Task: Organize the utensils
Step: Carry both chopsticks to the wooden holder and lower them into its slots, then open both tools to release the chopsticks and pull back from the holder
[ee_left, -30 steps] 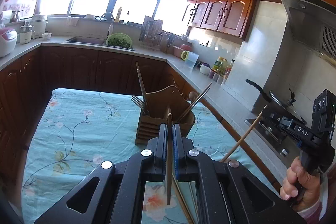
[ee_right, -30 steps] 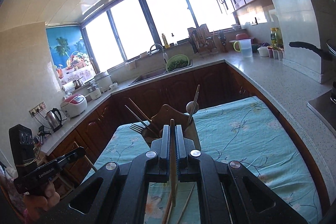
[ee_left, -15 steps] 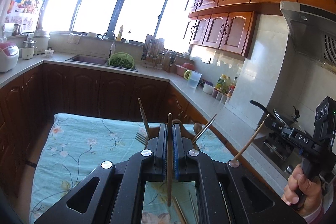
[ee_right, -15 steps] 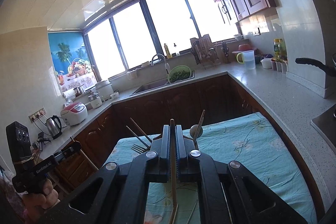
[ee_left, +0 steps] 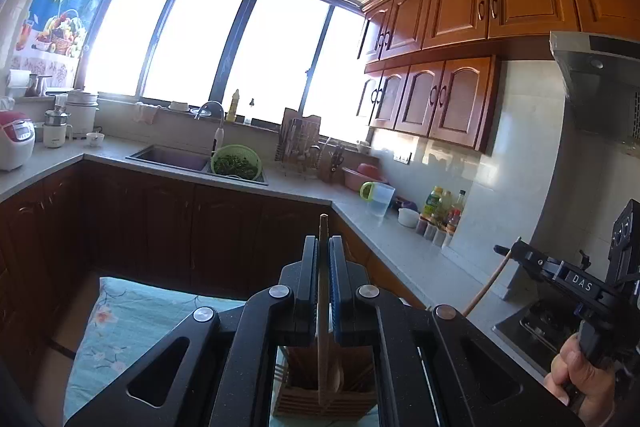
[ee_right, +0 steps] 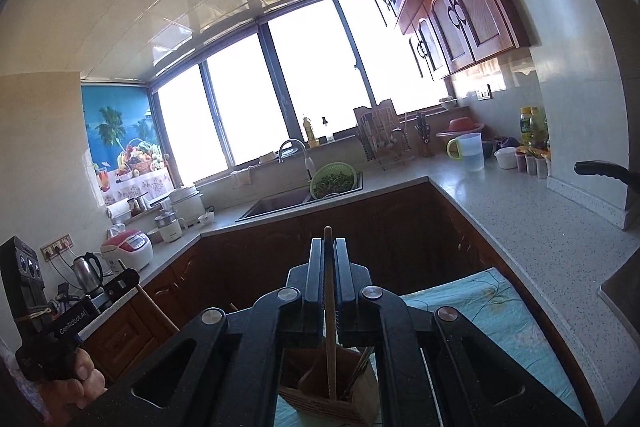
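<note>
My left gripper (ee_left: pixel 323 241) is shut on a wooden chopstick (ee_left: pixel 323 307) that stands upright between the pads. Below it, seen through the gripper's frame, is the wooden utensil holder (ee_left: pixel 304 391) with forks and other chopsticks in it. My right gripper (ee_right: pixel 329 243) is shut on a second upright chopstick (ee_right: pixel 329 307), whose lower end hangs over the same holder (ee_right: pixel 316 395). In the left wrist view the right gripper (ee_left: pixel 516 253) shows at the right with its chopstick (ee_left: pixel 486 285) slanting down. The left gripper (ee_right: pixel 130 277) shows at the left of the right wrist view.
The holder stands on a table with a teal floral cloth (ee_left: pixel 120 327). A grey counter (ee_right: pixel 520 219) wraps around behind, with a sink (ee_left: pixel 172 157), a green colander (ee_left: pixel 236 163), a pitcher (ee_right: pixel 470 151), a rice cooker (ee_right: pixel 128 253) and a kettle (ee_right: pixel 88 267). A pan handle (ee_right: pixel 604 171) juts in at the right.
Both grippers have risen and moved forward with their chopsticks. The holder, earlier ahead of the fingertips, now lies beneath them, and both views tilt up toward the window.
</note>
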`<state>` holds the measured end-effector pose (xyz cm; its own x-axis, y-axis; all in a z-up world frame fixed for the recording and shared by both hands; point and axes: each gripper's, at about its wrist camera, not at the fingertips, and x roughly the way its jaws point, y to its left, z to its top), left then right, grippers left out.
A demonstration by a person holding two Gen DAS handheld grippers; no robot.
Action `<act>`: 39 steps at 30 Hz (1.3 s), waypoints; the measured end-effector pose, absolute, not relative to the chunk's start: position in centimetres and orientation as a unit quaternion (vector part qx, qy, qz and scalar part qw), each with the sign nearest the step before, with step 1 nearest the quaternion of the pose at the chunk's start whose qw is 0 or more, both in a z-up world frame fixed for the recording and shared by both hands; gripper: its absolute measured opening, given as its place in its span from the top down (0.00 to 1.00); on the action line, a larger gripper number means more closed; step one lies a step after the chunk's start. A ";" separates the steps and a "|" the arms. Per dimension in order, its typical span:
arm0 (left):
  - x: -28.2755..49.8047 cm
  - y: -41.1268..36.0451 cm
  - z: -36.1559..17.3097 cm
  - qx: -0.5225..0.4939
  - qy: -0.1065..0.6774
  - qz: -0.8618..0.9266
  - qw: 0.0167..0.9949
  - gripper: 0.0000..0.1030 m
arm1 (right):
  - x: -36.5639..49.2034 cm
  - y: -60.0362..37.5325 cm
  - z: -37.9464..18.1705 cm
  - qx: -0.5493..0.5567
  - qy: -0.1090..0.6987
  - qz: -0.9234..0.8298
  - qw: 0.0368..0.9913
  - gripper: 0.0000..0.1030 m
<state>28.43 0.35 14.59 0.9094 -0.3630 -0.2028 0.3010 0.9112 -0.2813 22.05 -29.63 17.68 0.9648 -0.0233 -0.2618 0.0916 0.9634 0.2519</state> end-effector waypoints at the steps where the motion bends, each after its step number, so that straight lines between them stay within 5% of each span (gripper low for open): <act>1: 29.2 0.0 14.3 -0.121 0.125 -0.166 0.971 0.97 | 22.5 -29.8 17.5 0.133 0.130 -0.031 0.982 0.96; 16: 36.0 -4.6 5.9 -0.128 0.181 -0.120 0.968 0.97 | 26.1 -30.0 8.7 0.155 0.203 -0.051 0.965 0.96; 39: 38.8 -3.8 6.0 -0.111 0.229 -0.123 0.959 0.94 | 26.5 -30.8 6.8 0.166 0.238 -0.062 0.955 0.96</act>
